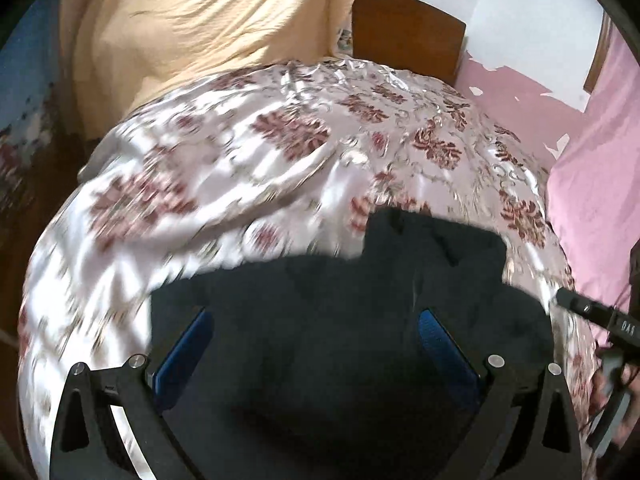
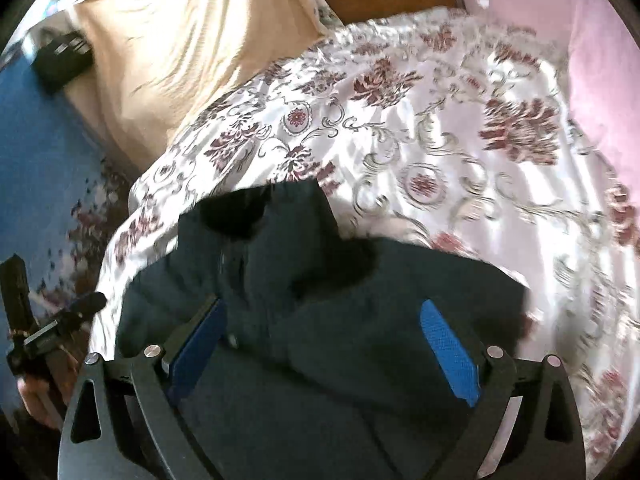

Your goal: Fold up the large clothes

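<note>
Nearest the lens, the left tongs point(image 1: 316, 344) stood spread wide, their blue pads point(image 1: 186, 344) well apart at the lower left and lower right of the left wrist view, with nothing pinched between them. The right tongs point(image 2: 320, 340) were likewise released in the right wrist view, blue-padded fingers point(image 2: 450, 350) splayed to either side and pressing on nothing.

Below and between both pairs lay the dark navy folded garment of soft cloth point(image 1: 340, 320), filling the lower middle of each frame; one narrower part of it reached up toward the centre point(image 2: 288, 216). It rested on the bed, on a shiny white satin bedspread with maroon flower clusters and grey scrollwork point(image 1: 248, 160), which spread across the middle of both views, blurred along its left side.

At the right edge of the left wrist view a black device point(image 1: 600, 316) entered, held in a hand point(image 1: 612, 392).

Farther off, a pale yellow crinkled cloth point(image 1: 192, 20) hung in the upper left, a brown wooden headboard point(image 1: 404, 28) stood at the upper middle, and a pink sheet point(image 1: 592, 184) ran down the right.
</note>
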Available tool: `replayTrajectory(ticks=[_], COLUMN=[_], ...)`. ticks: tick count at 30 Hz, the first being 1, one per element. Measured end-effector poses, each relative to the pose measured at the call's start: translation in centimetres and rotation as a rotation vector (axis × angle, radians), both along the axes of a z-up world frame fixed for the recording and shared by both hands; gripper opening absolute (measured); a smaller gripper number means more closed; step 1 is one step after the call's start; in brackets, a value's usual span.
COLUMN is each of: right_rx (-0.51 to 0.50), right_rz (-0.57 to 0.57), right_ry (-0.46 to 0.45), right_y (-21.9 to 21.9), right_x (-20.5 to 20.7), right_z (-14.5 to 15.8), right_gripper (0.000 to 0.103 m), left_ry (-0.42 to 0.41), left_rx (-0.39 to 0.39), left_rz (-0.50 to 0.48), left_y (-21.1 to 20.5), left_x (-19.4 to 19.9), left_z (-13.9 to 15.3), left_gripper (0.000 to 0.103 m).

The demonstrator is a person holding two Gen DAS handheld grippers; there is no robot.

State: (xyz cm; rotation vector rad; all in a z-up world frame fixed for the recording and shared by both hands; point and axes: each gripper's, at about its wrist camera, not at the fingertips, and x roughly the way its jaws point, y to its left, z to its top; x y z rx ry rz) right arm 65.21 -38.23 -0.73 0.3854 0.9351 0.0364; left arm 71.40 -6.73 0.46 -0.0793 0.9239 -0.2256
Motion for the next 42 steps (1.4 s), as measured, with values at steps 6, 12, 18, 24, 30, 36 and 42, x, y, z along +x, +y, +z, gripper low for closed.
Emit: replayTrajectory(ticks=[6,12,18,24,30,36,42], right_rx=[0.002,0.007,-0.012,-0.151,-0.271,-0.453,-0.547], right_rz=[-0.032,-0.076,-0.015,0.089,0.191,0.263,0.298], right_ry=[0.004,0.054,-0.028,-0.162,-0.264,-0.338,-0.304], right_y=[1.4,2.0,2.8,3.2,4.5,7.2,8.4], right_x=[6.6,10.3,8.8,3.6,-4.8,-12.8,-17.0], right_z=[-2.0,-5.0,-3.9,1.1,5.3,6.6,3.8], right_gripper=[0.095,0.041,0.019,0.012,0.008,0.007,0.006], left_ry=[0.034,0.029,-0.029,-0.181,-0.262,-0.286,-0.212], left_rx=[0.021,0.055,-0.051,-0.008,-0.022,-0.067,-0.087], left_rz=[0.026,-0.006,-0.056,-0.072,-0.099,-0.116,-0.118], left_y=[-3.9,-6.2,-5.0,-1.8,1.1,3.2,4.3], left_x=[6.5,8.6,6.7,0.1,-7.4,-14.3,-16.9], left_z=[-2.0,-4.1,-2.8,1.2,3.8,3.3,-0.9], left_gripper=[0.103,0.07,0.008,0.006,0.005,0.005,0.004])
